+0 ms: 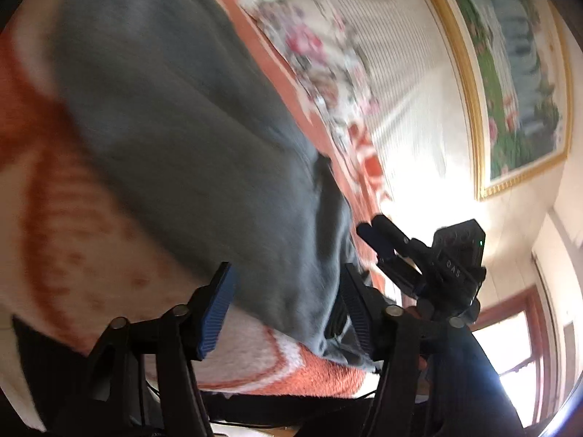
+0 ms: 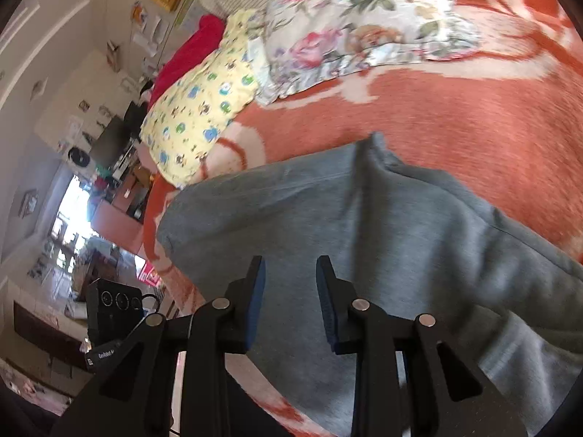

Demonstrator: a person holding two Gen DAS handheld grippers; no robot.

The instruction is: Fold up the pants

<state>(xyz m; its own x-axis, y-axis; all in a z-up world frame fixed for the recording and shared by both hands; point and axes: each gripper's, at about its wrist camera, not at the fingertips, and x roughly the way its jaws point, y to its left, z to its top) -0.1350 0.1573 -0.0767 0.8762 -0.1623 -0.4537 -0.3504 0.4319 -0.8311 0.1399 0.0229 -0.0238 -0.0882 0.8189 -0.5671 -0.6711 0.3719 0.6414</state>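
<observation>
Two grippers hang over a bed spread with an orange and white blanket [image 2: 455, 116], and grey pants [image 2: 364, 225] lie across that blanket in both views. The left gripper [image 1: 288, 293] has its jaws standing well apart; the pants' near edge runs through the gap between them, but the blue pads [image 1: 215, 313] press on nothing, the left one over bare blanket and the right one just beside the cloth's edge. The left view is tilted and blurred, so finer contact there cannot be told. Past its right finger the right gripper [image 1: 375, 235] shows from the side, dark, over the blanket edge near the pants' end. In the right view the right gripper [image 2: 289, 273] hovers over the pants with its jaws parted by a narrow gap; grey cloth fills the view behind the gap, yet no fold rises between the pads and nothing is gripped. The pants lie fairly flat there, with one raised crease running toward the far edge and a rounded end at the left near the bed's side. Beyond them sit a yellow printed pillow [image 2: 196, 116], a floral pillow [image 2: 364, 29] and something red [image 2: 186, 58]. A gold-framed picture [image 1: 510, 73] hangs on the wall above the bed
</observation>
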